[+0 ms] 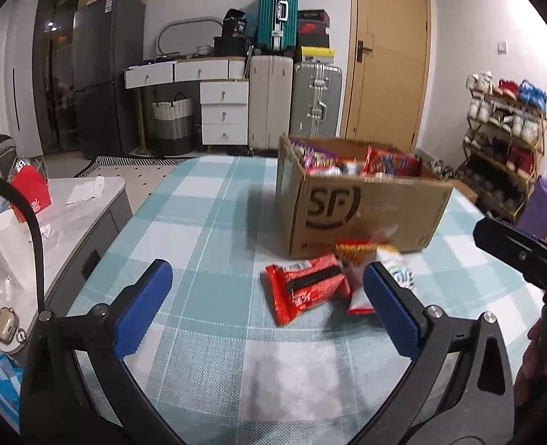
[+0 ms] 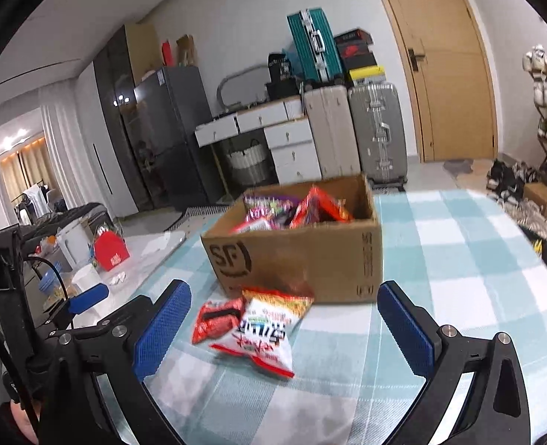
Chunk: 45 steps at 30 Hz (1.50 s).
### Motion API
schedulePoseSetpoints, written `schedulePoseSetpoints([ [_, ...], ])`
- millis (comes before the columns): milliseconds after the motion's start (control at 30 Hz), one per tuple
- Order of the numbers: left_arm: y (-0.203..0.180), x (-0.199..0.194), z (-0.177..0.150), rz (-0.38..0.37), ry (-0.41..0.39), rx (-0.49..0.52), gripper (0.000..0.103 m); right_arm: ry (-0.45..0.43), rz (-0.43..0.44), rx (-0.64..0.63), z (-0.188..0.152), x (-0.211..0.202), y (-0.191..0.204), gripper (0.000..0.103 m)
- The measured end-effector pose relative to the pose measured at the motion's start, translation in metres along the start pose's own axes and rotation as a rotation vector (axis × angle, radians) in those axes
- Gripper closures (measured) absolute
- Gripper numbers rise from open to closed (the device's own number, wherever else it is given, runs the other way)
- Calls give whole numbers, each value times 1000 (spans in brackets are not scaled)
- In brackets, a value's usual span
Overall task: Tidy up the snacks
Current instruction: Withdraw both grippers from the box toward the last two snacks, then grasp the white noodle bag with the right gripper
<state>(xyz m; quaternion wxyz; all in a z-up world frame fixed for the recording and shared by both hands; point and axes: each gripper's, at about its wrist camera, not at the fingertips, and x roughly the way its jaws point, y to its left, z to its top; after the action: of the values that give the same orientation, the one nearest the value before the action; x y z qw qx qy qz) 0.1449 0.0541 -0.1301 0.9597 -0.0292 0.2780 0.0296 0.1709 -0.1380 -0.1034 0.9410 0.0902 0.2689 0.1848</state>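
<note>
My left gripper (image 1: 266,304) and right gripper (image 2: 284,324) both hang with jaws spread wide and nothing between the pads, angled down at the table (image 1: 206,207) so either can take a packet. Three loose snacks lie touching just before the cardboard box (image 2: 299,256): the red packet (image 1: 305,291), the white bag (image 2: 260,337) and the orange bag (image 2: 279,296). The box, already holding other packets, appears to be their destination.
</note>
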Motion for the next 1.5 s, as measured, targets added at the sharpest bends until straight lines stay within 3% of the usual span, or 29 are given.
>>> schedulePoseSetpoints([
  [167, -13, 27, -8, 13, 35, 73, 0, 88, 35, 30, -12, 29, -7, 1],
  [433, -9, 45, -11, -31, 69, 45, 0, 205, 45, 79, -29, 76, -16, 1],
  [733, 0, 53, -11, -46, 108, 10, 0, 274, 76, 153, -34, 117, -20, 1],
  [1000, 6, 55, -12, -57, 128, -20, 0, 298, 91, 122, -28, 143, -7, 2],
  [1067, 6, 57, -12, -56, 134, -20, 0, 287, 98, 140, -27, 144, -6, 5],
  [1233, 5, 58, -13, -53, 131, -15, 0, 332, 79, 158, -30, 157, -3, 36],
  [1267, 5, 56, -13, -52, 130, -15, 0, 335, 83, 167, -30, 157, -5, 37],
  [1333, 5, 57, -13, -49, 130, -15, 0, 330, 100, 175, -31, 156, -8, 49],
  [1433, 5, 58, -13, -46, 132, -19, 0, 332, 100, 160, -33, 154, -7, 55],
  [1500, 5, 58, -14, -45, 133, -20, 0, 325, 147, 164, -34, 151, -6, 56],
])
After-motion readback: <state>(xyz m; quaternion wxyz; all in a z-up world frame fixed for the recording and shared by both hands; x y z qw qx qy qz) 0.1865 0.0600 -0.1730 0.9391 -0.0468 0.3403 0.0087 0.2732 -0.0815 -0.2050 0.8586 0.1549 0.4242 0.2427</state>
